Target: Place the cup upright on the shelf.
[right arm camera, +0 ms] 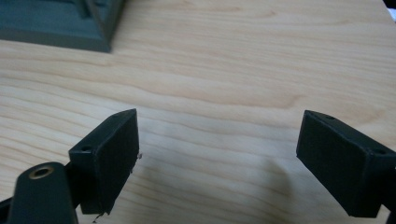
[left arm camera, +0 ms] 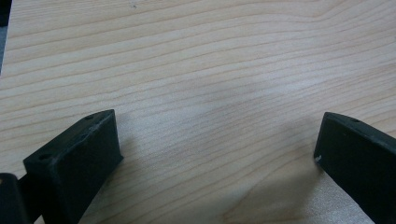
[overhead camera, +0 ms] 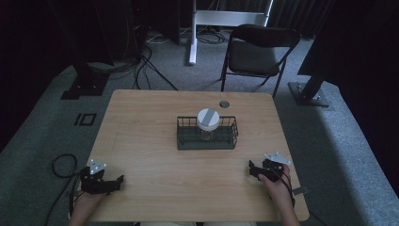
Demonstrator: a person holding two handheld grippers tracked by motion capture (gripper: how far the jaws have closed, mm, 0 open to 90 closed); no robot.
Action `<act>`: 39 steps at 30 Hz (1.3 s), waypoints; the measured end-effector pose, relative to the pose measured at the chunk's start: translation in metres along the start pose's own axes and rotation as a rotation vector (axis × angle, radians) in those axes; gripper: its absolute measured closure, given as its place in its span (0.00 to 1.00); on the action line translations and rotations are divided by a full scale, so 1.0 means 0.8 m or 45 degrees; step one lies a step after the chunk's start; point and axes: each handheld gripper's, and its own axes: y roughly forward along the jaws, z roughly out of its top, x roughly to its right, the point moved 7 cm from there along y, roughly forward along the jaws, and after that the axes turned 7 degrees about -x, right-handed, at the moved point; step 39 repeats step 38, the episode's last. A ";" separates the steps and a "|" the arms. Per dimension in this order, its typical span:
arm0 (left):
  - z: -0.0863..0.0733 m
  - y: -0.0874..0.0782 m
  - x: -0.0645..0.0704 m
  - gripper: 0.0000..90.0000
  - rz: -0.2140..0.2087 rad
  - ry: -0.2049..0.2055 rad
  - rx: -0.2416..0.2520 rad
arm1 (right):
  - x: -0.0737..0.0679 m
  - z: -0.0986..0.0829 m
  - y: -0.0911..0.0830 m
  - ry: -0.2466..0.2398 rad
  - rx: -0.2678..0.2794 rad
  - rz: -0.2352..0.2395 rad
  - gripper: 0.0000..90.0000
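A dark wire basket [overhead camera: 207,139] sits at the middle of the wooden table [overhead camera: 150,141], and a jar with a white lid [overhead camera: 208,119] stands upright inside it. My left gripper [overhead camera: 115,181] rests low at the table's near left corner, open, with bare wood between its jaws [left arm camera: 215,144]. My right gripper [overhead camera: 254,170] is at the near right, also open over bare wood [right arm camera: 217,144]. A corner of the basket's base [right arm camera: 60,23] shows at the top left of the right gripper view. Both grippers are well short of the basket.
A small round grommet [overhead camera: 224,104] is set into the table near its far edge. Behind the table stand a black folding chair [overhead camera: 256,52], a white stand leg [overhead camera: 193,44] and dark equipment posts on grey carpet. Cables lie on the floor at the left.
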 end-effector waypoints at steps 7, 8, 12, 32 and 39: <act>0.000 0.000 0.000 0.01 0.000 0.002 -0.001 | 0.012 -0.007 0.001 0.015 -0.063 -0.024 0.14; 0.000 0.000 0.000 0.01 0.000 0.002 -0.001 | 0.013 -0.008 0.001 0.017 -0.071 -0.023 0.14; 0.000 0.000 0.000 0.01 0.000 0.002 -0.001 | 0.016 -0.011 0.002 0.039 -0.099 0.000 0.14; 0.000 0.000 0.000 0.01 0.000 0.003 -0.001 | 0.022 -0.011 0.002 0.008 -0.105 0.028 0.13; 0.000 0.000 0.000 0.01 0.000 0.003 -0.001 | 0.022 -0.011 0.002 0.008 -0.106 0.028 0.13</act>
